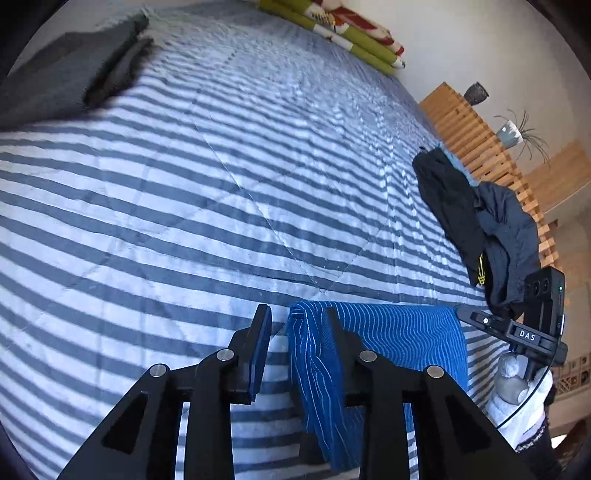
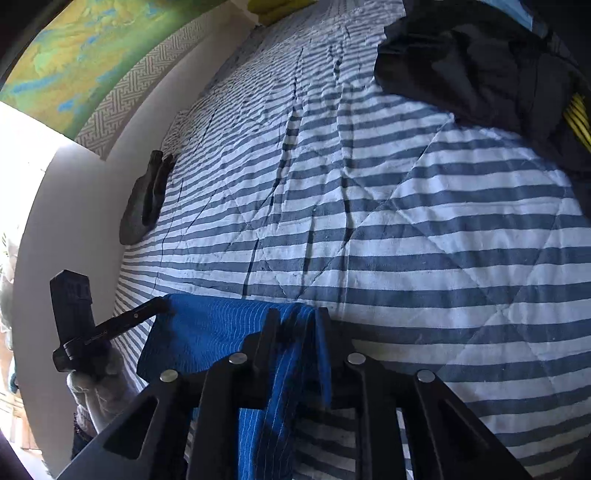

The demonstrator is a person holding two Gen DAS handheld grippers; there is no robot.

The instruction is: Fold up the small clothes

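Observation:
A blue garment with thin white wavy lines point(image 1: 399, 332) hangs stretched between my two grippers above the striped bedspread point(image 1: 221, 184). My left gripper point(image 1: 297, 321) stands open. The garment's corner is draped over its right finger point(image 1: 332, 328), and a strip of bedspread shows between the cloth and the left finger. My right gripper point(image 2: 297, 319) is shut on the other bunched corner of the blue garment point(image 2: 207, 332), which hangs down between its fingers. Each gripper shows in the other's view, the right gripper point(image 1: 461, 310) and the left gripper point(image 2: 162, 301), at the garment's top edge.
A pile of dark clothes point(image 1: 480, 229) point(image 2: 480, 55) lies at the bed's right side by a wooden slatted frame point(image 1: 469, 125). Folded grey clothes point(image 1: 62, 77) point(image 2: 144, 206) sit far left. Green and red pillows point(image 1: 343, 33) lie at the far end. A gloved hand point(image 1: 517, 387) holds the right gripper.

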